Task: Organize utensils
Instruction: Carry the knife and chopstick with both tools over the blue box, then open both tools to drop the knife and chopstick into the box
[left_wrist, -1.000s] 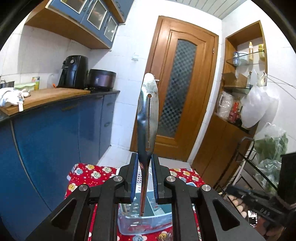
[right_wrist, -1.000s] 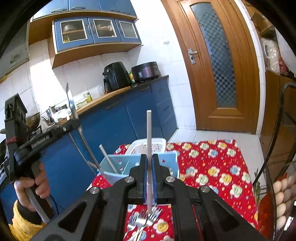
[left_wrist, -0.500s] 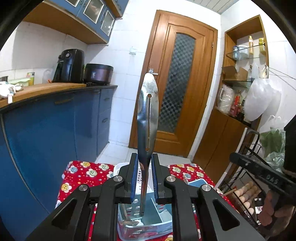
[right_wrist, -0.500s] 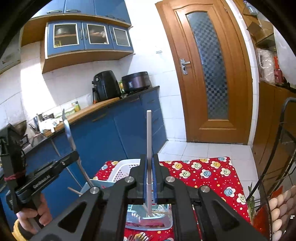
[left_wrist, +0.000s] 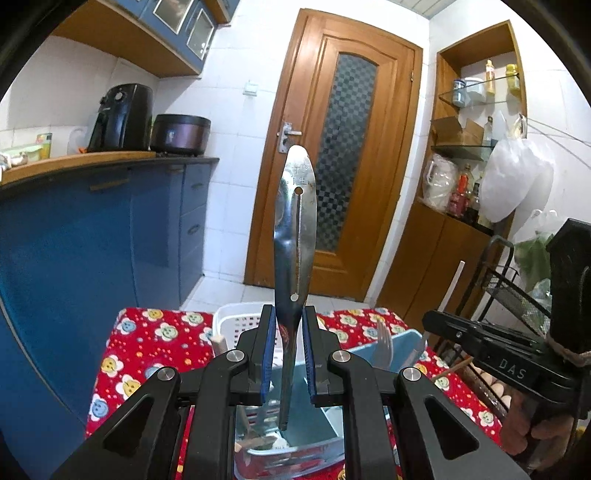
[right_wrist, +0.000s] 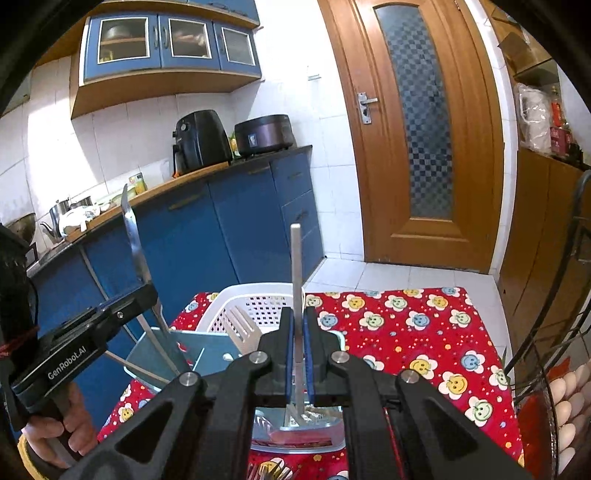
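Left tongs (left_wrist: 288, 360) clamp an upright steel peeler (left_wrist: 295, 229); right tongs (right_wrist: 298, 360) clamp a flat steel handle (right_wrist: 296, 295) above the blue caddy (right_wrist: 166, 350).

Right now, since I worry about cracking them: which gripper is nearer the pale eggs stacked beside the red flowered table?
Right. The right gripper has the eggs close off its right side. The left gripper is farther, beyond the right one's opposite side.
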